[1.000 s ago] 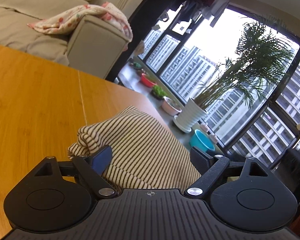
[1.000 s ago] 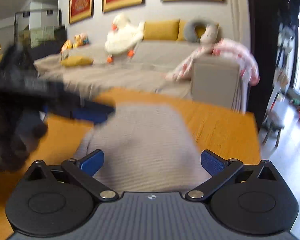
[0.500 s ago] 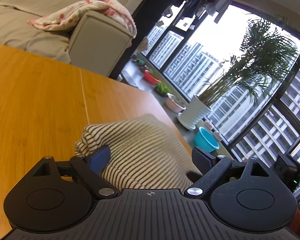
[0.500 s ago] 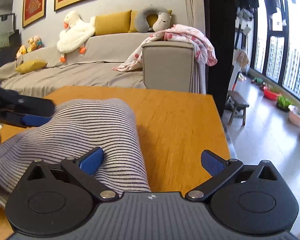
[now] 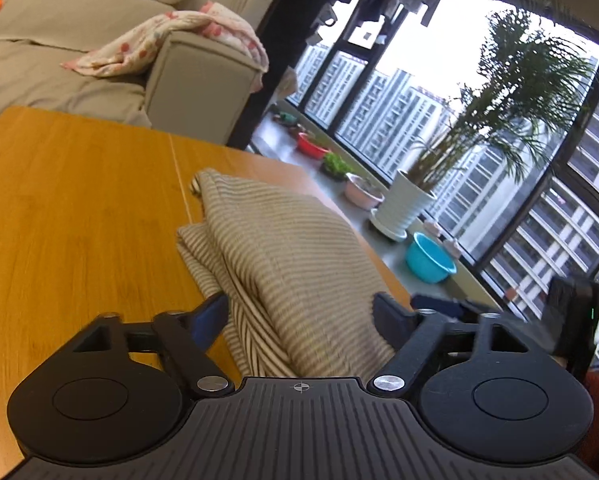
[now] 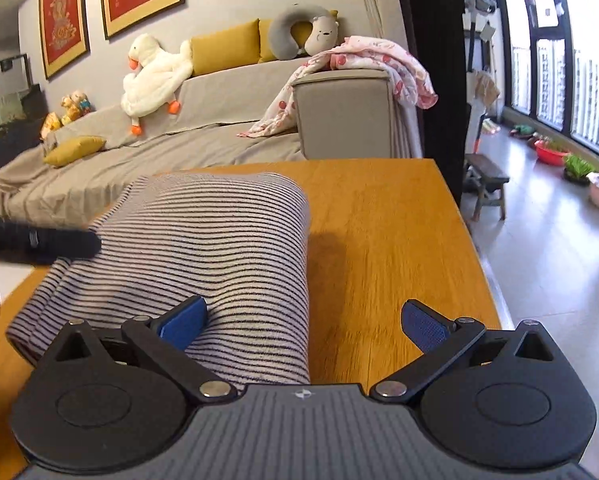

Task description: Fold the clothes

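Observation:
A cream garment with thin dark stripes (image 5: 283, 240) lies bunched in a thick fold on the wooden table (image 5: 79, 220). My left gripper (image 5: 301, 314) straddles the garment's near end. Its jaws are closing, with the fabric filling the gap between the pads. In the right wrist view the same garment (image 6: 203, 232) bulges up on the table (image 6: 379, 216). My right gripper (image 6: 303, 322) stands open at the garment's near right edge. Its left pad lies on the fabric and its right pad hangs over bare wood. The left gripper (image 6: 39, 242) shows as a dark blur at the garment's left side.
The table's right edge (image 6: 471, 240) drops to a tiled floor with a small stool (image 6: 485, 184). A grey sofa (image 6: 339, 108) with a pink blanket stands beyond the table. A potted palm (image 5: 403, 208) and a blue bowl (image 5: 429, 258) stand by the window.
The left gripper's jaws have narrowed around the garment, and more of the fold now shows ahead of it. The right gripper has sunk lower over the garment's right edge.

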`<state>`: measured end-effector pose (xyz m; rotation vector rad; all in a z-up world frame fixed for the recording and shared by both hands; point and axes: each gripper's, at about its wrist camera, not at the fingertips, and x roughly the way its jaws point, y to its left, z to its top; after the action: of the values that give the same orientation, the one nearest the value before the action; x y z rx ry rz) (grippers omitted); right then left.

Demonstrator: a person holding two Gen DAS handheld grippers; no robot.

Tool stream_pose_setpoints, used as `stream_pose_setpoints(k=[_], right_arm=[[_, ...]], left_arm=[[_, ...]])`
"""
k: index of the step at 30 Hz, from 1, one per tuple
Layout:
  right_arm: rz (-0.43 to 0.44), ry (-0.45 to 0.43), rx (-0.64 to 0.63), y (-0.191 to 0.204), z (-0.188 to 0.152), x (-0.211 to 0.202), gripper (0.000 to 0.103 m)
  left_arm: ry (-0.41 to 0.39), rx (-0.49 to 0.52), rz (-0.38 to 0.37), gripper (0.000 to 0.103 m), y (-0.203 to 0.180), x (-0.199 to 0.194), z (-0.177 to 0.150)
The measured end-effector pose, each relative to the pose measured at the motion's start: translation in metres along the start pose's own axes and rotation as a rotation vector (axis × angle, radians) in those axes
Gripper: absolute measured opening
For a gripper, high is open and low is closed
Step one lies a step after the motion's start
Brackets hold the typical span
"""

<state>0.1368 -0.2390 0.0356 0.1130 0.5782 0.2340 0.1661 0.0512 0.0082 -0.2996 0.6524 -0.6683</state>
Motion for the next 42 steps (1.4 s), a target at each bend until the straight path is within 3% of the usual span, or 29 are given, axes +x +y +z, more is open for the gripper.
stream_pose_setpoints(k=[5,9,13,15,19,22,26,29,31,33,35,38,42], right_arm=[[0.049,-0.073,0.013,-0.013,0.049,-0.001,0.103],[-0.023,-0.101,-0.062,-0.013,0.077,0.028,0.103],[-0.074,-0.027,-0.112,-0.008,0.072,0.076,0.103],[-0.112,-0.029,-0.146,-0.005,0.062,0.091,0.103],[-0.101,-0.047,-0.102,-0.013,0.056,0.094,0.103],[-0.101,-0.054,-0.095,-0.014,0.055,0.093,0.103],[-0.103,-0.078,-0.098,-0.015,0.051,0.088,0.103],[-0.091,-0.115,-0.043,-0.021,0.047,0.079,0.103],[-0.070,-0.140,0.017,-0.029,0.043,0.070,0.103],[-0.049,-0.156,0.078,-0.036,0.038,0.062,0.103],[-0.042,-0.151,0.128,-0.042,0.033,0.057,0.103],[-0.043,-0.145,0.166,-0.046,0.029,0.054,0.103],[-0.041,-0.137,0.191,-0.049,0.027,0.053,0.103]], left_arm=[[-0.042,-0.019,-0.059,0.058,0.005,0.003,0.015],[-0.059,-0.036,-0.047,0.053,0.014,0.016,0.022],[-0.051,-0.054,-0.031,0.050,0.026,0.033,0.019],[-0.055,-0.061,-0.036,0.051,0.029,0.035,0.021],[-0.051,-0.041,-0.038,0.051,0.029,0.037,0.025],[-0.050,-0.029,-0.039,0.054,0.028,0.037,0.026],[-0.032,-0.087,-0.018,0.065,0.031,0.032,0.017],[-0.027,-0.129,-0.070,0.077,0.023,0.019,0.002],[-0.035,-0.114,-0.082,0.075,0.013,0.013,-0.007],[-0.060,-0.081,-0.083,0.059,0.004,0.008,-0.008],[-0.095,-0.044,-0.086,0.050,-0.004,0.004,-0.004],[-0.130,-0.041,-0.132,0.050,-0.008,0.001,0.006],[-0.063,-0.058,-0.055,0.049,0.003,0.015,-0.006]])
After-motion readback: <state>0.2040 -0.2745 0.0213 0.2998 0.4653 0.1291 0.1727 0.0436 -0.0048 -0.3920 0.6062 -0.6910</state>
